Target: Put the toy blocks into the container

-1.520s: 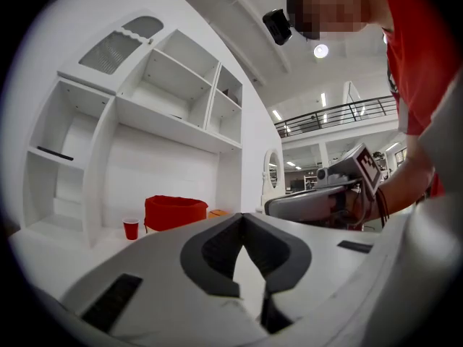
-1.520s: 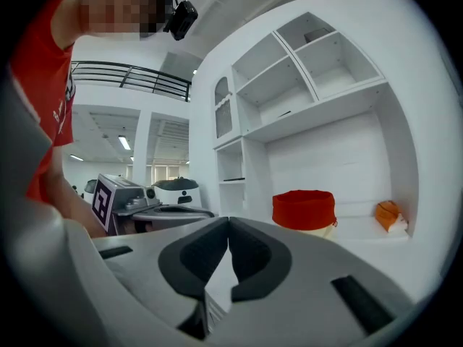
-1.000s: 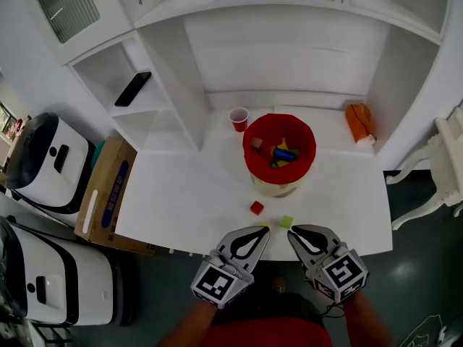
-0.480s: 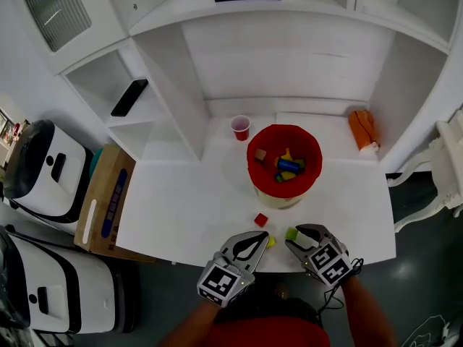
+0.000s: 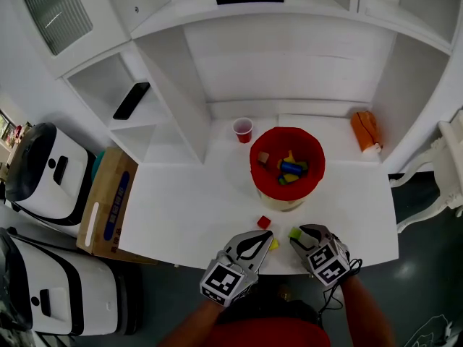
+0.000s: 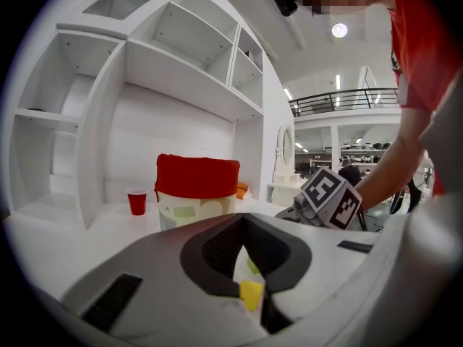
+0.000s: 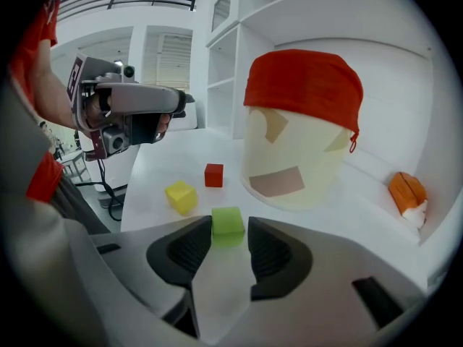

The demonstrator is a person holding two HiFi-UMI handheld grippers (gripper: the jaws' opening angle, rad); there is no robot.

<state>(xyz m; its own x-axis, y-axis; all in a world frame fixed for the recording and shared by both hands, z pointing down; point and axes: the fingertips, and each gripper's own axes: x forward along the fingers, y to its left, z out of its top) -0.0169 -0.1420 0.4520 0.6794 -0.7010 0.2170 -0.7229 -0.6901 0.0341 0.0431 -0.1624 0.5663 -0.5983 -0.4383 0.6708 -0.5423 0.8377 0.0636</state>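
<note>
White shelving (image 5: 289,56) with a built-in table top (image 5: 188,201) fills most of the head view. Two white machines (image 5: 43,172) and a cardboard box (image 5: 108,204) stand on the floor at its left.

The container (image 5: 262,183), cream-walled with a red liner over the rim, stands mid-table and holds several toy blocks (image 5: 288,168).

Both grippers sit at the near edge of the table. The left gripper (image 5: 265,235) has its jaws pressed together and holds nothing. The right gripper (image 5: 296,235) has its jaws wide; they have just been closing a little, and the green block (image 7: 228,221) sits on the table between the tips without being pinched.

An orange object (image 5: 365,131) lies at the back right of the table, a black phone (image 5: 132,100) on a left shelf, and a red cup (image 5: 243,129) behind the container.

The yellow block (image 5: 273,243) lies on the table just beside the left gripper's tips. The red block (image 5: 264,223) lies between the yellow block and the container.
</note>
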